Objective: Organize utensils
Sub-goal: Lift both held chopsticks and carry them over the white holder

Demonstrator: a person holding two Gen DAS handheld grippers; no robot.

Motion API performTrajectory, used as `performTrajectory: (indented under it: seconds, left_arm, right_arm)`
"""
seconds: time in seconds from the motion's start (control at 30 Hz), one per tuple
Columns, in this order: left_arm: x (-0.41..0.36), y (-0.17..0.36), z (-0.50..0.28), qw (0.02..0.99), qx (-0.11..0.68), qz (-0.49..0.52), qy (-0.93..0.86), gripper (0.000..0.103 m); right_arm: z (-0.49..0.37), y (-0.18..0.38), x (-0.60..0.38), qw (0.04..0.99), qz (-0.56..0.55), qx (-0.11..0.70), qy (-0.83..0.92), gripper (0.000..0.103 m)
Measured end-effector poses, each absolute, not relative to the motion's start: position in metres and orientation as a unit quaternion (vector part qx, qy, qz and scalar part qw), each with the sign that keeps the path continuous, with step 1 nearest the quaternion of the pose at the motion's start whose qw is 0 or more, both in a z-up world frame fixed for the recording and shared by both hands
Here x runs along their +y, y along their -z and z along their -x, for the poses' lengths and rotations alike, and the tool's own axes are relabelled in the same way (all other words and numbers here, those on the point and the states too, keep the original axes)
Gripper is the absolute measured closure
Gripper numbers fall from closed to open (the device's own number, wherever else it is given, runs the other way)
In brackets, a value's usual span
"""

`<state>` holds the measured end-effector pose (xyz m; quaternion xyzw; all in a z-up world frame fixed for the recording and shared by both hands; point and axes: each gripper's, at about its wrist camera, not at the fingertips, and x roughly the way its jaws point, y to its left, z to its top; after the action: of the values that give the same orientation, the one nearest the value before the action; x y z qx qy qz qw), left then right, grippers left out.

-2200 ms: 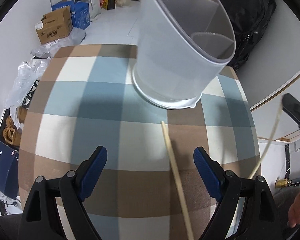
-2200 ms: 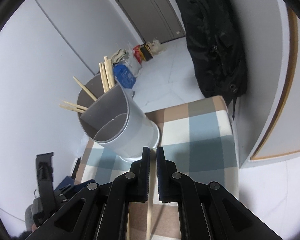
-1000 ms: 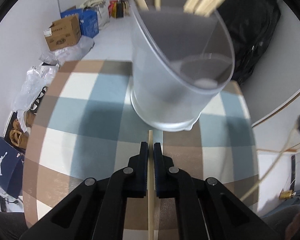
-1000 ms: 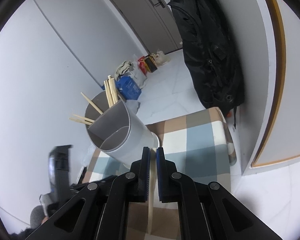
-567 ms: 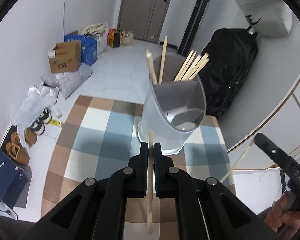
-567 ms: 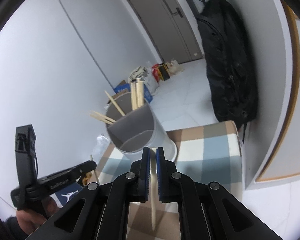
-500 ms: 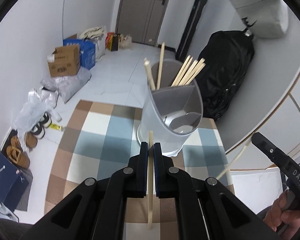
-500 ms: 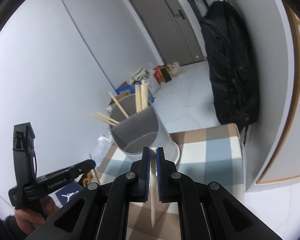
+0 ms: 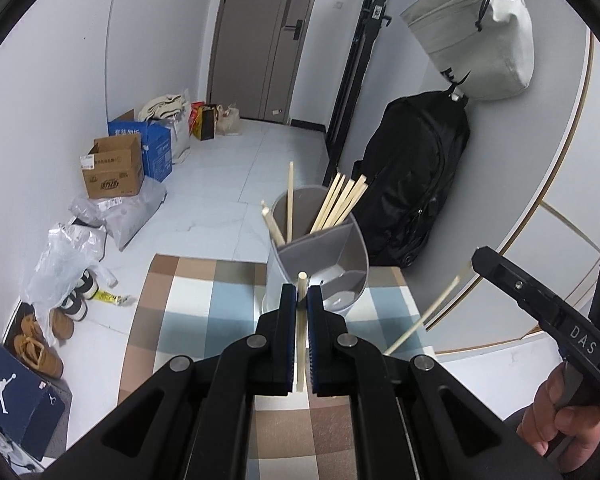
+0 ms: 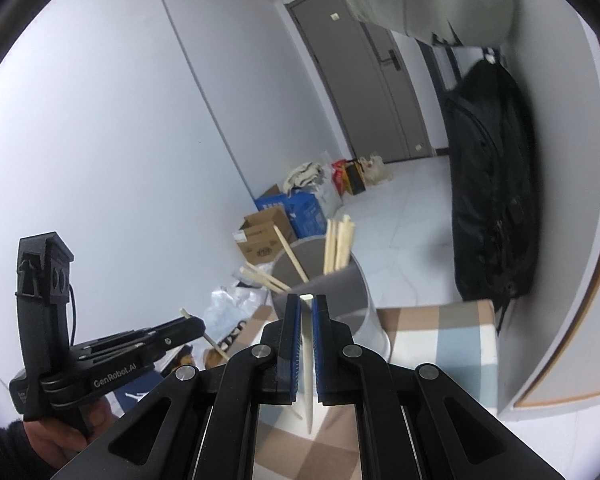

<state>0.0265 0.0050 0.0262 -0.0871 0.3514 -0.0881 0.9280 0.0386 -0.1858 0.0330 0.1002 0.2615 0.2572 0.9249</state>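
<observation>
Both tongs have come up off the checked tabletop (image 9: 188, 292), each with one chopstick. A moment ago the left tongs (image 9: 301, 300) stood wide over a stick lying flat on the cloth; now they are clamped narrow on that chopstick (image 9: 300, 344), which runs along the gap between the blue pads with its tip poking out ahead. The right tongs (image 10: 307, 308) are likewise pinched tight on their own chopstick (image 10: 309, 368), its square end showing at the pad tips and its thin end hanging below. The view has pulled back from the holder (image 9: 320, 264), which filled the left picture earlier and now stands smaller, ahead and below, on the far part of the tabletop.

Judging by this, the pick-up is done and the drop-off is next: both sticks are raised near rim height and aimed roughly at the grey divided holder. Its back compartment already carries a bundle of chopsticks (image 9: 340, 204); the front compartments look empty. No stick is left on the visible cloth.

Readable writing: "DAS" on the right tool's body in the left view, "GenRobot.AI" on the left tool in the right view. A dark blue shoebox (image 9: 16, 392) on the floor bears the Jordan jumping-man mark. The cardboard box (image 9: 112, 172) and blue carton (image 9: 148, 148) carry print too small to read.
</observation>
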Motion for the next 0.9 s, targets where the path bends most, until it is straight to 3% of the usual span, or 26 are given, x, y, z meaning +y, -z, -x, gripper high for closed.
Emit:
performTrajectory:
  seconds: [0.43,0.9]
  left_arm:
    - [0.015,-0.097,-0.038,0.945,0.290,0.098,0.120,0.102]
    - [0.016,-0.130,-0.085,0.955,0.261,0.080,0.120,0.102]
  right_arm:
    - [-0.061,-0.093,-0.177,0.932,-0.104,0.219,-0.269,0.098]
    - [-0.117,-0.139,-0.161,0.942,-0.085,0.193,-0.260,0.098]
